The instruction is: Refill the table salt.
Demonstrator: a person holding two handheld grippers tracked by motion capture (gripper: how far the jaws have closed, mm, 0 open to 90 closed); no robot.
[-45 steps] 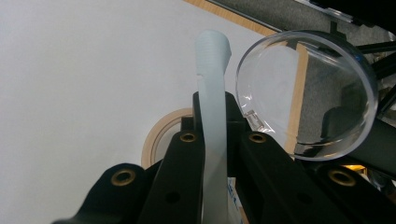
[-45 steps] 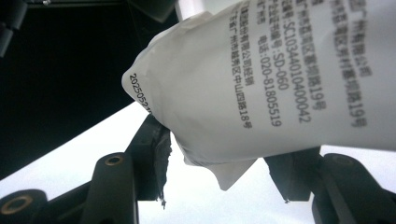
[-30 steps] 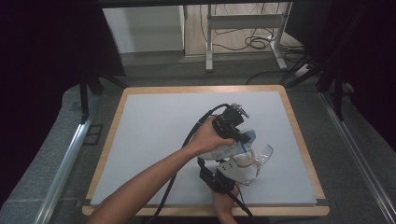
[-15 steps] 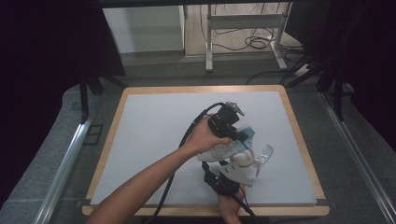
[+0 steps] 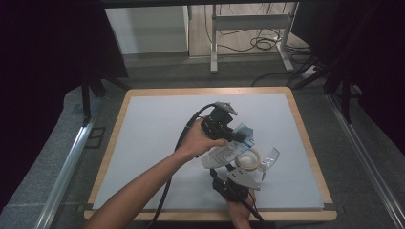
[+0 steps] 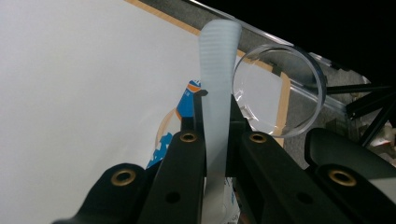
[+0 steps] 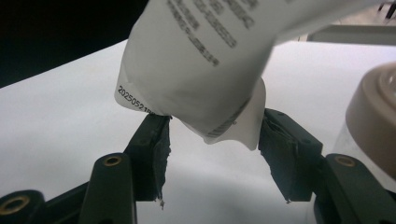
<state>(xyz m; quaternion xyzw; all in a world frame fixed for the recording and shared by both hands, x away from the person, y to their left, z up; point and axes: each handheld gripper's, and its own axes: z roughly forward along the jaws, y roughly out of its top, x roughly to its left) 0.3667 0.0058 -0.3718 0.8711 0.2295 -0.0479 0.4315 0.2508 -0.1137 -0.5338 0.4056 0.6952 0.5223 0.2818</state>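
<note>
The left gripper [image 6: 217,140] has its jaws pressed tight on the sealed edge of the white pouch [image 5: 228,149], holding it off the table just right of centre. The right gripper [image 7: 212,140], at six o'clock from it, stands spread, one jaw on either side of the pouch's lower corner, not yet biting. So the lift looks done; the second grip, and whatever opening or emptying follows, looks still ahead. Counting outward: one pouch, one clear cup [image 6: 279,91] lying on its side at four o'clock of it, one tan ring-shaped lid [image 5: 249,160] beside that, two grippers, one white mat [image 5: 153,138].
</note>
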